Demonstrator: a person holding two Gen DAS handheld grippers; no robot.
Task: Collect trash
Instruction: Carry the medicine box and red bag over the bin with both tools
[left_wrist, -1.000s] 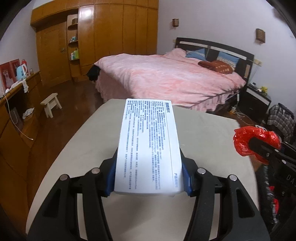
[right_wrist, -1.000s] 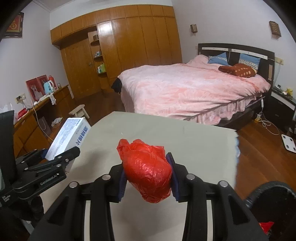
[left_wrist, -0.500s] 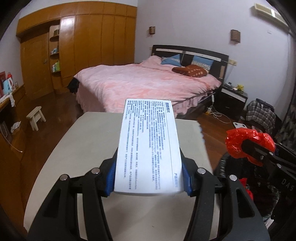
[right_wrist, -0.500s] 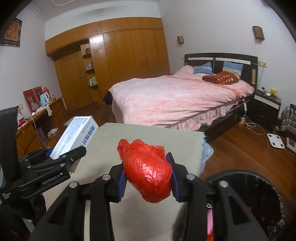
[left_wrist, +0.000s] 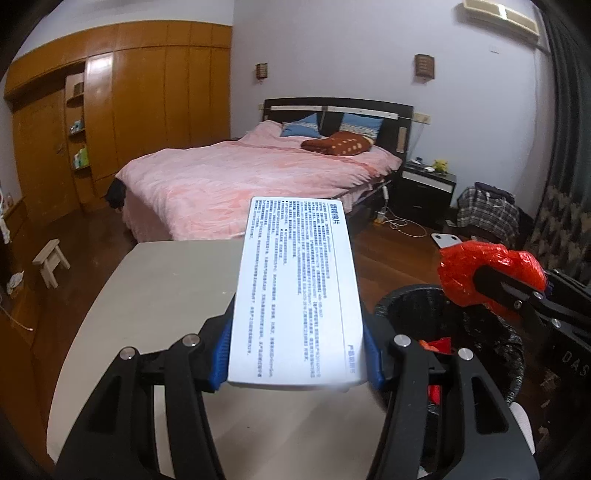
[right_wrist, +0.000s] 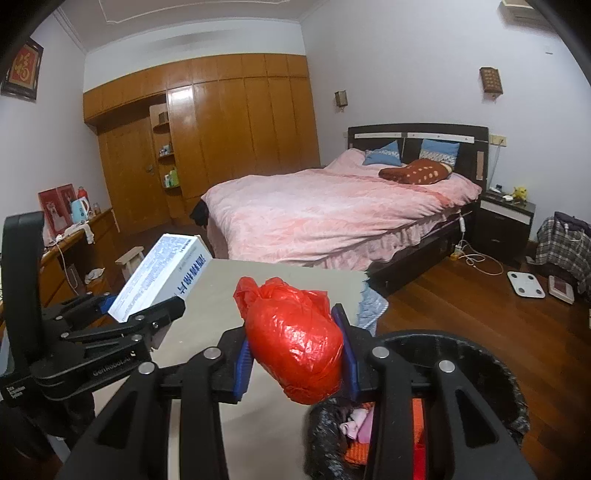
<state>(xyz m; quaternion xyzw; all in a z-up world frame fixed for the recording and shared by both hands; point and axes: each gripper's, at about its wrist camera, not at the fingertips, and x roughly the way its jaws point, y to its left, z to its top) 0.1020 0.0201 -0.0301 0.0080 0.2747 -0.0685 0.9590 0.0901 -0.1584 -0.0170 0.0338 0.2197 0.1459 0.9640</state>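
My left gripper (left_wrist: 297, 354) is shut on a flat white box with blue print (left_wrist: 297, 291), held above the grey table (left_wrist: 159, 295); the box also shows in the right wrist view (right_wrist: 162, 271). My right gripper (right_wrist: 295, 354) is shut on a crumpled red plastic bag (right_wrist: 295, 347), held over the near rim of a black trash bin (right_wrist: 491, 373). In the left wrist view the red bag (left_wrist: 487, 273) and right gripper (left_wrist: 509, 291) hang above the bin (left_wrist: 413, 310), right of the table. The bin holds red and pink scraps.
A pink bed (left_wrist: 258, 177) stands beyond the table, with a dark nightstand (left_wrist: 424, 188) and a plaid bag (left_wrist: 484, 210) to its right. A wooden wardrobe (right_wrist: 221, 140) lines the back wall. A small stool (left_wrist: 50, 260) and a scale (right_wrist: 524, 282) sit on the wood floor.
Both grippers have swung to the right with their loads. The trash bin has come into view beside the table, and the red bag now hangs over its rim.
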